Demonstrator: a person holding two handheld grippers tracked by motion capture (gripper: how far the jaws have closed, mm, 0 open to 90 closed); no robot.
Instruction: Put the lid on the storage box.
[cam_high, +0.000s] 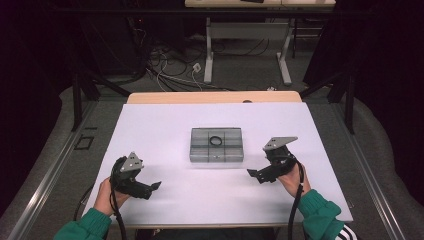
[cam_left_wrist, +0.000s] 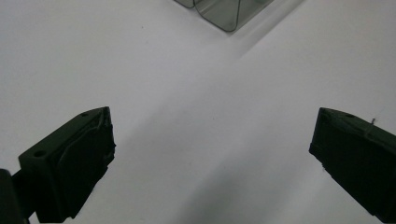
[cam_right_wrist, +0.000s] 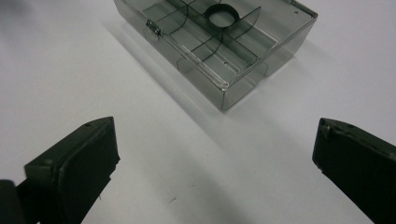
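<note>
Both grippers, left gripper (cam_high: 155, 186) and right gripper (cam_high: 252, 174), jaws spread wide, empty, flanking the clear compartment box (cam_high: 216, 145) with black ring (cam_high: 216, 141).

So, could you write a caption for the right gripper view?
Open right gripper faces a clear compartment box holding a black ring on the white table.

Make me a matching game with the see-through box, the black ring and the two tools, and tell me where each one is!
Things:
1. clear box
2. black ring
3. left tool
4. right tool

Places or states:
A. open, to the left of the box
B. inside a compartment of the box
C. in the middle of the white table
D. open, to the right of the box

Pairs: 1-C, 2-B, 3-A, 4-D
</note>
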